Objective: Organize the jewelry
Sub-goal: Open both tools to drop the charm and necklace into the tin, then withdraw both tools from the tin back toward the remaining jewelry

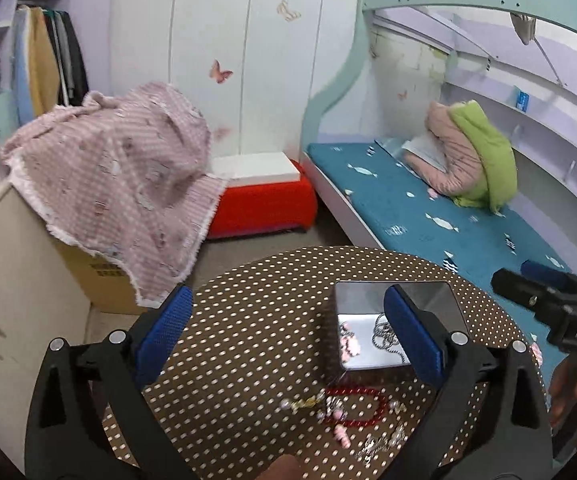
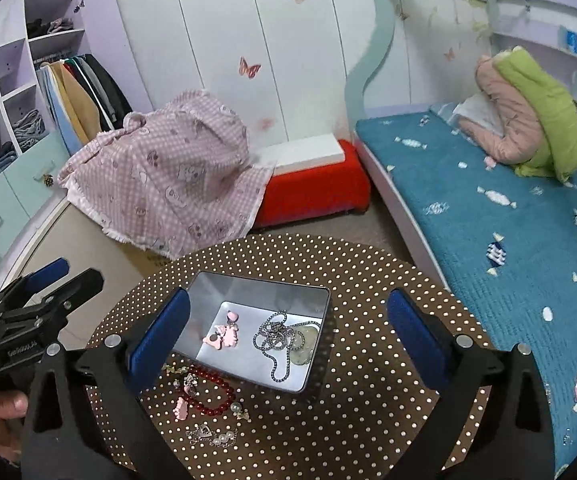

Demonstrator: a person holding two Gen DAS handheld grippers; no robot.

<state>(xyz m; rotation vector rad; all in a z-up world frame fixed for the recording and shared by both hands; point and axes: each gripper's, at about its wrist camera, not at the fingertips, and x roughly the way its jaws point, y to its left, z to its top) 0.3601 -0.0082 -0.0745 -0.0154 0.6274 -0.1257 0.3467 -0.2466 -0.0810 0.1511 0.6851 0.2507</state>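
Left wrist view: left gripper (image 1: pixel 288 340) jaws released, empty. The red bead bracelet (image 1: pixel 362 406) lies on the bench just below and between them, near the front edge, before the tin box (image 1: pixel 342 356).

Right wrist view: right gripper (image 2: pixel 288 340) jaws released, empty, framing the tin; the bracelet (image 2: pixel 212 394) lies lower left, nearer the left gripper (image 2: pixel 36 308).

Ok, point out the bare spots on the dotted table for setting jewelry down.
Free: the dotted table right of the tin, and behind it toward the far rim. Crowded: near-left of the tin, around the red bead bracelet and small charms.
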